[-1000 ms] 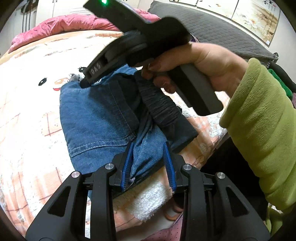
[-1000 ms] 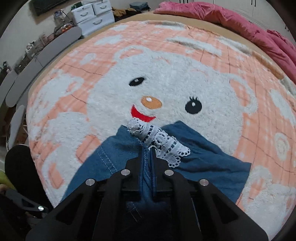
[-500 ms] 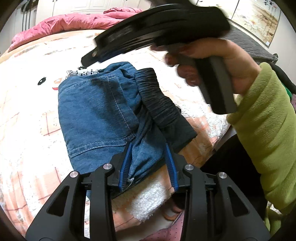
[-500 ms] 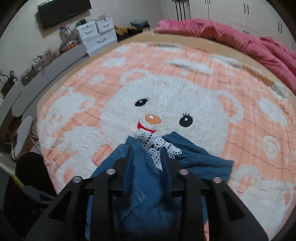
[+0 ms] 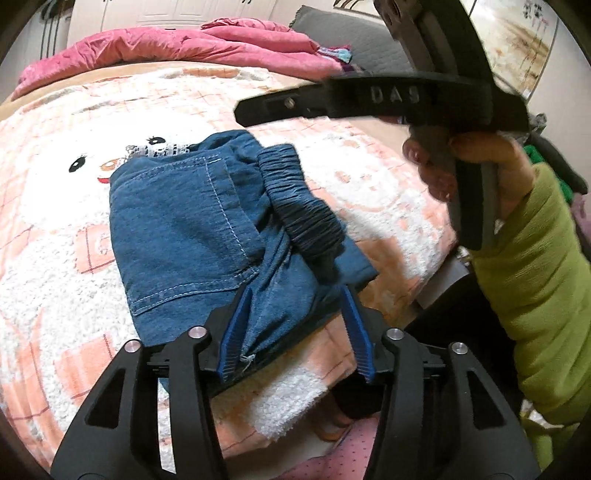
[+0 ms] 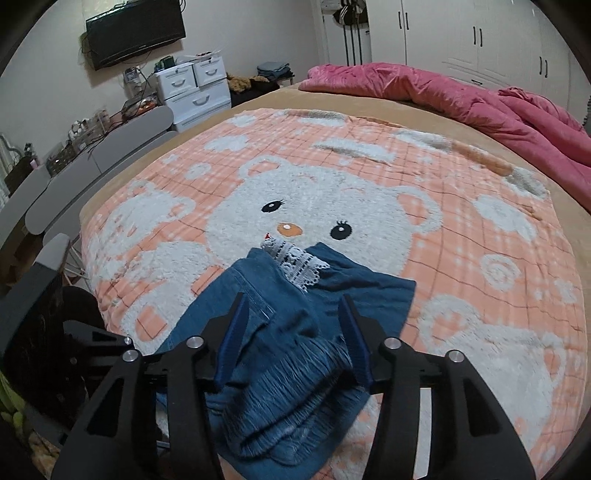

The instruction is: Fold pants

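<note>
Even, soft indoor light, faint shadows; strong fisheye bending with dark corners; the near right gripper (image 5: 369,99) motion-blurred.

Open blanket (image 6: 369,177) from 9 through 3 o'clock around folded pants (image 6: 295,332); pink quilt (image 6: 461,99) heaped at 1 o'clock, drawers (image 6: 192,92) beyond 11.

Home bedroom: bed (image 6: 122,177), wardrobe (image 6: 461,33), quilt (image 6: 443,96)

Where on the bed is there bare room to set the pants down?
Free: blanket right of the pants, up to the pink quilt; also past the bear face. Crowded: the near edge, with pants and both grippers.
</note>
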Demonstrator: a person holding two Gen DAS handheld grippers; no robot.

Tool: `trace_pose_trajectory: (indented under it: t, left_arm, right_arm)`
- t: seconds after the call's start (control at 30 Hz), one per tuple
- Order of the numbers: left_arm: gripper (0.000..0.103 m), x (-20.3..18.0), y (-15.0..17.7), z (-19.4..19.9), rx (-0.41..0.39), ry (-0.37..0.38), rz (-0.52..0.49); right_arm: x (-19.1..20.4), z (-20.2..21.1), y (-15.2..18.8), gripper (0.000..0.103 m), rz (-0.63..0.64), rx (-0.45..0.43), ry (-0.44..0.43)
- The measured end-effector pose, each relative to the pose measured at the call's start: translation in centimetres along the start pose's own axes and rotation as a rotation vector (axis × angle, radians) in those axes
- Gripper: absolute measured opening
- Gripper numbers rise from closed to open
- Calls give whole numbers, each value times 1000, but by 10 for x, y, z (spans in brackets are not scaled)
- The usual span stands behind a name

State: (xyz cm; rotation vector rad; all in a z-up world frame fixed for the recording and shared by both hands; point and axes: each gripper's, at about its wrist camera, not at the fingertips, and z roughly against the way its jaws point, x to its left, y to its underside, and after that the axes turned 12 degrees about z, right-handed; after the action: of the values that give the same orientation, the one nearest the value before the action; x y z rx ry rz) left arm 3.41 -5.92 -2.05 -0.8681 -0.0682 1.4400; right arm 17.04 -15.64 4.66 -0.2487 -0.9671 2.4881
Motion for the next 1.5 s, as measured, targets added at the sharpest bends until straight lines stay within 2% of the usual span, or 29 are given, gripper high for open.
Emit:
trace_pose_trajectory:
  t: [0.13,0.27,0.47,0.63,0.67,0.77,0.9,0.97,1.07,1.33,1.5]
  left_arm:
    - [46,11,-9,18,-42,65,50]
    - [47,30,-16,33,-91,81,124]
    - [48,49,-26,38,-136,-48,183]
    - [49,55,-39,35,-146,-141,195]
    - [49,56,-44,34,-143,-146,198]
    - [49,56,-58,29,-117,-177,190]
    - [49,61,-73,8,-41,-241,184]
    - [48,67,-81,-7,-10,-257,206]
    - [49,70,-81,-17,-1,-257,205]
    - [51,72,-74,-26,-24,-279,174]
    - [51,69,-73,-25,-44,-300,151]
  right_arm:
    - [-3,14,9,53,-16,-25,10]
    - [-1,32,24,57,-21,-47,25]
    - [21,48,44,58,17,-73,6]
    - [64,45,51,58,143,-60,-35]
    - [73,41,51,57,165,-54,-43]
    - [99,27,52,44,234,-20,-64]
    - [115,8,50,35,247,1,-89]
    - [118,-8,53,33,248,59,-73]
    - [116,-23,66,19,238,165,-102]
    - [112,-28,74,19,209,203,-151]
    - [104,-15,69,19,187,155,-180]
